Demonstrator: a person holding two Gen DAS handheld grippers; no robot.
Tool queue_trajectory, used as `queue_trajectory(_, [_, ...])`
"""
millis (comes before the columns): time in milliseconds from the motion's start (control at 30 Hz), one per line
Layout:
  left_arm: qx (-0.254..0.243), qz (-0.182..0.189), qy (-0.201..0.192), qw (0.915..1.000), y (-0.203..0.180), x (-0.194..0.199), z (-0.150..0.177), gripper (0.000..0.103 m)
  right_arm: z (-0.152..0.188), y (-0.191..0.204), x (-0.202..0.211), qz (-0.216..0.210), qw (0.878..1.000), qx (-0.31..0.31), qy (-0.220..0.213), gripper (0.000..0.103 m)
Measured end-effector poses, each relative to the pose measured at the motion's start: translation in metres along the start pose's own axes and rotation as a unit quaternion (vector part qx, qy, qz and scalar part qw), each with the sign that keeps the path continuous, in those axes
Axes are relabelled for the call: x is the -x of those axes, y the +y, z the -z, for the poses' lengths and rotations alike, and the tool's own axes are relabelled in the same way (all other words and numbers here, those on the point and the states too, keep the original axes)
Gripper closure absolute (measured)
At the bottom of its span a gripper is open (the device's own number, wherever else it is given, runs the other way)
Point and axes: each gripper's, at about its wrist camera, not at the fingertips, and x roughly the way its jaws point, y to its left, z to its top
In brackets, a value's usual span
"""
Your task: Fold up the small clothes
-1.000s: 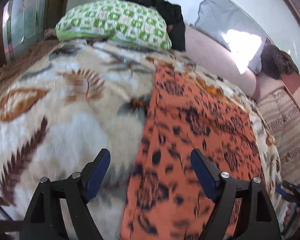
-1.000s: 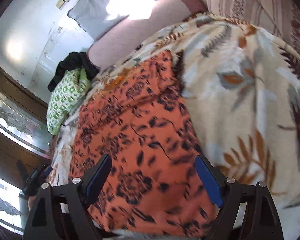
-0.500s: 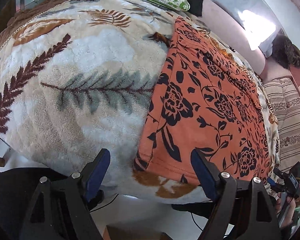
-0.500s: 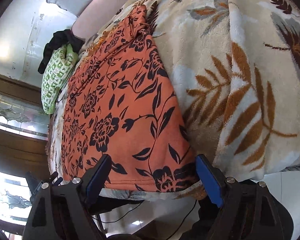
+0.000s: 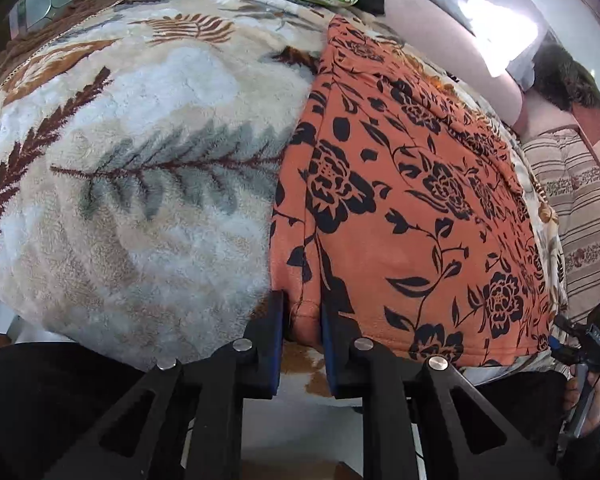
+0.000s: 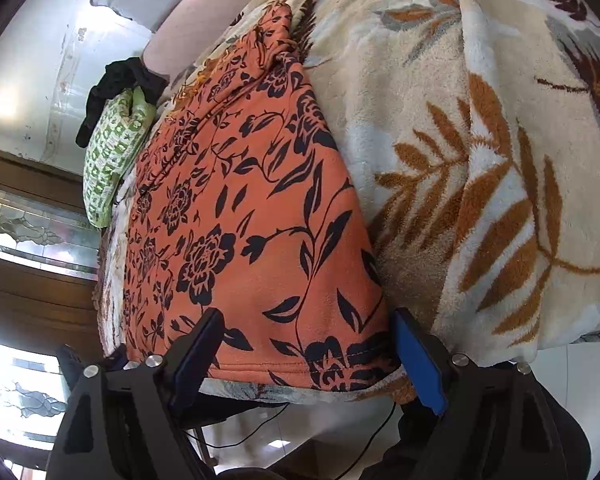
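The orange floral garment (image 5: 412, 200) lies flat on the leaf-print blanket (image 5: 140, 168) covering the bed; the left gripper (image 5: 302, 340) pinches its near hem corner, presumably to lift a fold; the right gripper (image 6: 306, 354) straddles the other corner, jaws spread.

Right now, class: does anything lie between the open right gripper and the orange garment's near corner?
Nothing visible does. The right gripper has its jaws open astride the corner of the orange garment, which lies flat on the blanket. The left gripper is shut on the other near corner.
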Motion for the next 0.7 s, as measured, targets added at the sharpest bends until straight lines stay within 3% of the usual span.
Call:
queue_trajectory(33, [0.003, 0.004, 0.0, 1.0, 0.0, 0.001, 0.0, 0.086, 0.001, 0.0, 0.0, -0.002, 1.0, -0.001, 0.0, 0.034])
queue_trajectory(100, [0.002, 0.013, -0.001, 0.9999, -0.001, 0.003, -0.001, 0.086, 0.002, 0.0, 0.001, -0.003, 1.0, -0.002, 0.0, 0.038])
queue_trajectory(133, [0.001, 0.014, -0.001, 0.9999, -0.002, 0.003, -0.001, 0.079, 0.002, -0.001, 0.002, -0.001, 1.0, -0.003, -0.002, 0.038])
queue_trajectory(167, [0.0, 0.008, 0.003, 1.0, -0.003, 0.001, -0.002, 0.069, 0.002, -0.001, 0.003, 0.003, 1.0, -0.003, -0.005, 0.038])
queue_trajectory(200, [0.003, 0.001, 0.006, 1.0, -0.003, -0.001, -0.002, 0.042, 0.001, -0.001, 0.003, 0.011, 1.0, -0.006, -0.008, 0.038])
queue_trajectory(233, [0.007, -0.001, 0.004, 1.0, -0.003, -0.002, -0.002, 0.027, 0.001, -0.003, 0.001, 0.021, 1.0, -0.01, -0.002, 0.035])
queue_trajectory(400, [-0.006, 0.005, 0.003, 1.0, -0.008, -0.003, 0.002, 0.027, -0.001, -0.002, -0.002, 0.042, 0.999, -0.005, 0.002, 0.032])
queue_trajectory(467, [-0.018, 0.004, -0.003, 0.9998, -0.01, -0.002, 0.002, 0.046, -0.001, -0.003, -0.003, 0.042, 0.999, -0.007, 0.0, 0.032])
queue_trajectory(500, [-0.02, -0.005, 0.005, 0.9998, -0.01, -0.005, 0.001, 0.072, -0.001, -0.002, -0.005, 0.043, 0.999, -0.002, 0.003, 0.032])
queue_trajectory(533, [-0.019, -0.013, 0.007, 0.9997, -0.008, -0.007, 0.0, 0.079, -0.001, -0.001, -0.006, 0.047, 0.999, 0.002, 0.006, 0.035])
queue_trajectory(567, [-0.011, -0.006, 0.006, 0.9999, -0.004, -0.007, -0.001, 0.081, -0.002, -0.001, -0.009, 0.053, 0.999, 0.007, 0.011, 0.048])
queue_trajectory(600, [0.0, 0.004, 0.006, 1.0, 0.0, -0.005, -0.001, 0.089, -0.002, 0.0, -0.01, 0.062, 0.998, 0.01, 0.014, 0.06])
queue_trajectory(633, [0.006, 0.013, 0.006, 0.9999, 0.002, -0.004, -0.002, 0.092, -0.002, 0.001, -0.01, 0.063, 0.998, 0.009, 0.012, 0.081])
queue_trajectory(700, [0.008, 0.026, 0.002, 0.9996, 0.002, 0.001, -0.002, 0.093, 0.0, 0.002, -0.008, 0.054, 0.998, 0.008, 0.01, 0.087])
